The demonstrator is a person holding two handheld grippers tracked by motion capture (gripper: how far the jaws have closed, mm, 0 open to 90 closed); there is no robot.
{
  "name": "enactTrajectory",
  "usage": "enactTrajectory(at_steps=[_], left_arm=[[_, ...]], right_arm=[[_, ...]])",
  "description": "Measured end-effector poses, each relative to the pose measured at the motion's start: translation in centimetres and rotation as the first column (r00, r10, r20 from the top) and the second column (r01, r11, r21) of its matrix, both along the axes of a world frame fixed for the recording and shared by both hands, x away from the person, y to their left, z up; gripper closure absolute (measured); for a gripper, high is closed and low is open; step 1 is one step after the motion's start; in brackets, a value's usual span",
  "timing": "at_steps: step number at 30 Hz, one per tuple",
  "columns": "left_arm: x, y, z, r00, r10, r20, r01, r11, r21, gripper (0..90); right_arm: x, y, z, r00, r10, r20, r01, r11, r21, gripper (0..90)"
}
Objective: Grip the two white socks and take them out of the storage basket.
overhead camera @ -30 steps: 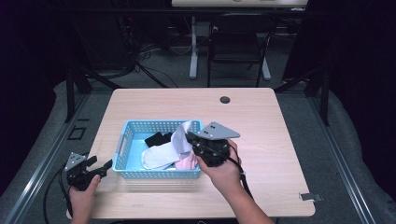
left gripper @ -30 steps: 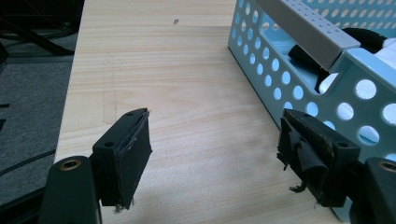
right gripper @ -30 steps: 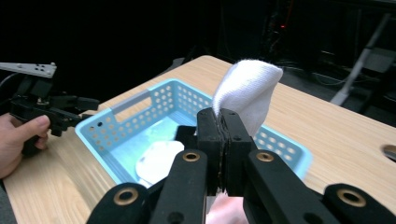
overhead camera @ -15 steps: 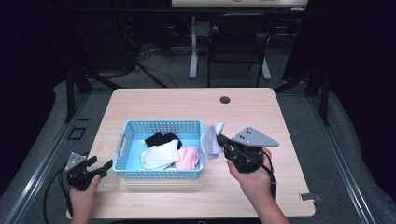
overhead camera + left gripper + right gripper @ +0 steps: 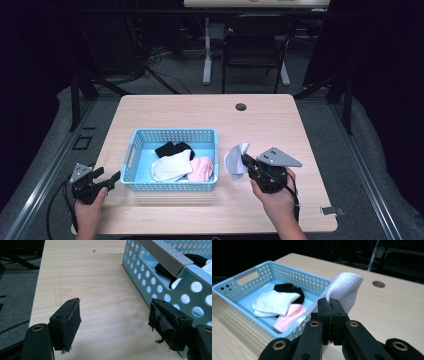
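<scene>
Softly ribbed white sock (image 5: 345, 285), perforated basket (image 5: 287, 272)

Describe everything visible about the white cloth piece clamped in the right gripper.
The white knitted cloth piece, seemingly a sock, hangs pinched at one edge between the shut jaws of the right gripper. It folds upward, soft and finely ribbed. It is held above the wooden table, just right of the light-blue perforated plastic basket, outside its rim.
</scene>
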State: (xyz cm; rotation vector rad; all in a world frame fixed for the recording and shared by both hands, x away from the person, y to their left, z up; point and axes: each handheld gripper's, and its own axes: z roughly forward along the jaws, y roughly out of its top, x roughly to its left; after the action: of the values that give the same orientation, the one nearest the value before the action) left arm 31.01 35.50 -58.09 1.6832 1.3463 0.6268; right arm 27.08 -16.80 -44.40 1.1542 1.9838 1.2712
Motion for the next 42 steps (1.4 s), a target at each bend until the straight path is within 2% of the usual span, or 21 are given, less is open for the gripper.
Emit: enactTrajectory(at_steps=[4,5,7,8,11,12,14,15,17,18,20,22,24,26,28,30,31,34,35,39,42], left_arm=[[0.0,0.0,0.0,1.0000,-0.002,-0.001,0.002,1.0000,0.002,25.3],[0.0,0.0,0.0,1.0000,-0.002,-0.001,0.002,1.0000,0.002,25.3],[0.0,0.0,0.0,1.0000,-0.002,-0.003,0.002,1.0000,0.002,25.3],[0.0,0.0,0.0,1.0000,-0.002,-0.003,0.002,1.0000,0.002,25.3],[0.0,0.0,0.0,1.0000,-0.002,-0.002,0.002,1.0000,0.002,25.3],[0.0,0.0,0.0,1.0000,-0.002,-0.002,0.002,1.0000,0.003,25.3],[0.0,0.0,0.0,1.0000,-0.001,-0.003,0.001,1.0000,0.003,25.3],[0.0,0.0,0.0,1.0000,-0.001,-0.004,0.001,1.0000,0.004,25.3],[0.0,0.0,0.0,1.0000,-0.002,-0.004,0.002,1.0000,0.005,25.3],[0.0,0.0,0.0,1.0000,-0.002,-0.004,0.002,1.0000,0.005,25.3],[0.0,0.0,0.0,1.0000,-0.002,-0.004,0.002,1.0000,0.003,25.3],[0.0,0.0,0.0,1.0000,-0.001,-0.004,0.001,1.0000,0.003,25.3],[0.0,0.0,0.0,1.0000,-0.001,-0.005,0.002,1.0000,0.004,25.3],[0.0,0.0,0.0,1.0000,-0.002,-0.004,0.002,1.0000,0.004,25.3],[0.0,0.0,-0.1,1.0000,-0.001,-0.004,0.001,1.0000,0.002,25.3],[0.0,0.0,-0.1,1.0000,0.000,-0.004,0.000,1.0000,0.002,25.3],[0.0,0.0,-0.1,1.0000,-0.002,-0.003,0.002,1.0000,0.003,25.3],[0.0,0.0,0.0,1.0000,-0.001,-0.004,0.001,1.0000,0.001,25.3],[0.0,0.0,0.0,1.0000,-0.001,-0.003,0.001,1.0000,0.000,25.3],[0.0,0.0,0.0,1.0000,-0.002,-0.008,0.002,1.0000,0.003,25.3],[0.0,0.1,0.0,1.0000,-0.002,-0.006,0.002,1.0000,0.002,25.3]], right_arm=[[0.3,-0.4,-1.8,0.9994,-0.003,-0.034,0.003,1.000,0.004,88.5],[0.5,-0.6,-2.7,0.9986,-0.008,-0.052,0.008,1.000,0.000,88.5],[0.7,-0.8,-3.1,0.9982,-0.013,-0.058,0.013,1.000,-0.004,88.4],[1.1,-1.5,-4.2,0.9955,-0.034,-0.088,0.033,0.999,-0.019,88.4],[1.5,-2.3,-5.3,0.9916,-0.060,-0.115,0.059,0.998,-0.016,88.4],[1.7,-3.2,-6.1,0.9869,-0.086,-0.136,0.086,0.996,-0.007,88.3],[1.8,-3.5,-6.4,0.9849,-0.097,-0.143,0.097,0.995,-0.008,88.4],[1.9,-4.2,-7.0,0.9794,-0.124,-0.160,0.123,0.992,-0.012,88.3],[2.0,-4.5,-7.4,0.9770,-0.135,-0.165,0.135,0.991,-0.012,88.3],[2.2,-5.3,-8.0,0.9717,-0.161,-0.173,0.161,0.987,-0.019,88.1],[2.2,-5.6,-8.4,0.9692,-0.173,-0.175,0.173,0.985,-0.017,88.1],[2.6,-6.5,-9.1,0.9569,-0.195,-0.215,0.200,0.980,0.005,87.6],[2.7,-6.7,-9.3,0.9552,-0.202,-0.217,0.208,0.978,0.006,87.5],[2.8,-7.3,-9.9,0.9460,-0.221,-0.237,0.230,0.973,0.009,87.2],[2.8,-7.6,-10.1,0.9409,-0.224,-0.254,0.237,0.971,0.022,85.3],[2.8,-7.6,-10.2,0.9404,-0.227,-0.253,0.241,0.970,0.023,82.5],[2.8,-7.6,-10.3,0.9418,-0.231,-0.244,0.243,0.970,0.021,76.8],[2.5,-7.3,-10.2,0.9479,-0.259,-0.185,0.262,0.965,-0.007,63.1],[2.5,-7.3,-10.2,0.9479,-0.259,-0.185,0.262,0.965,-0.007,63.1],[2.3,-6.8,-9.7,0.9541,-0.279,-0.110,0.274,0.960,-0.055,52.5],[2.3,-6.3,-9.3,0.9580,-0.271,-0.092,0.267,0.962,-0.062,48.2]])
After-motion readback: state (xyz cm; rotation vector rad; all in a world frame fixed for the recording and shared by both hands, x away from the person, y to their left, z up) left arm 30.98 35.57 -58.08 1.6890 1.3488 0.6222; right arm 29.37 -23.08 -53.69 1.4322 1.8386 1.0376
